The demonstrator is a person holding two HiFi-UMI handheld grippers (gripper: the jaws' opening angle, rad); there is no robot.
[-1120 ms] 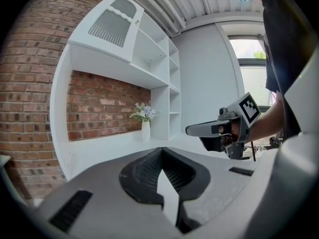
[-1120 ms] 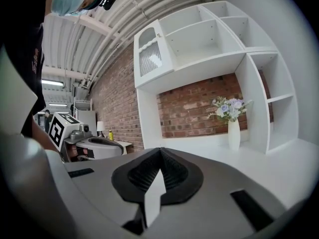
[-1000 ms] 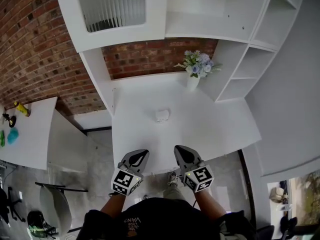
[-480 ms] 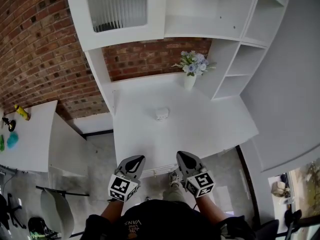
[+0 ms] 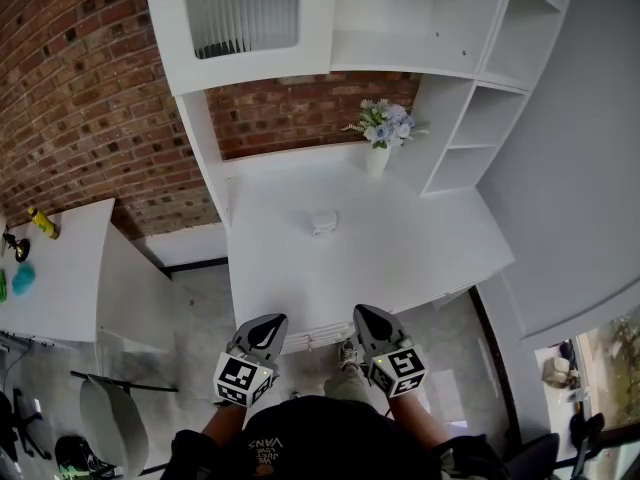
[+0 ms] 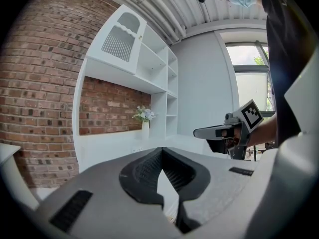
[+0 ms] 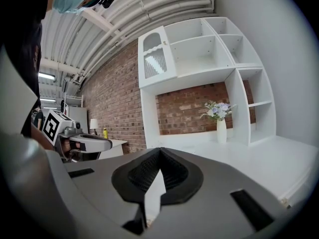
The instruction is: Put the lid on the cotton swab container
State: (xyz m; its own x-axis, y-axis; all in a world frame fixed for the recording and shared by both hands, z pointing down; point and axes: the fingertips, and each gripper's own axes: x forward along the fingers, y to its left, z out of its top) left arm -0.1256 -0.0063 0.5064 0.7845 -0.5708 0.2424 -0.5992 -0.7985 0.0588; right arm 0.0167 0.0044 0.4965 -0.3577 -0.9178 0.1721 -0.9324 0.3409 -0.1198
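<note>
A small white cotton swab container (image 5: 324, 223) sits near the middle of the white desk (image 5: 400, 258) in the head view; its lid cannot be told apart at this distance. Both grippers hang in front of the desk's near edge, well short of the container. My left gripper (image 5: 268, 325) is shut and holds nothing; its tips also show in its own view as the left gripper (image 6: 160, 156). My right gripper (image 5: 365, 316) is shut and empty too, and its own view shows the right gripper (image 7: 159, 156) with the jaws meeting at the tip.
A white vase of pale flowers (image 5: 383, 133) stands at the desk's back right, below white shelves (image 5: 470, 78) and a cabinet (image 5: 250, 18). A brick wall (image 5: 80, 108) runs along the left. Another white table (image 5: 55, 268) with small coloured items stands at far left.
Both grippers have drawn back a little from the desk's edge toward me, and the head view has shifted slightly. The container has not moved.
</note>
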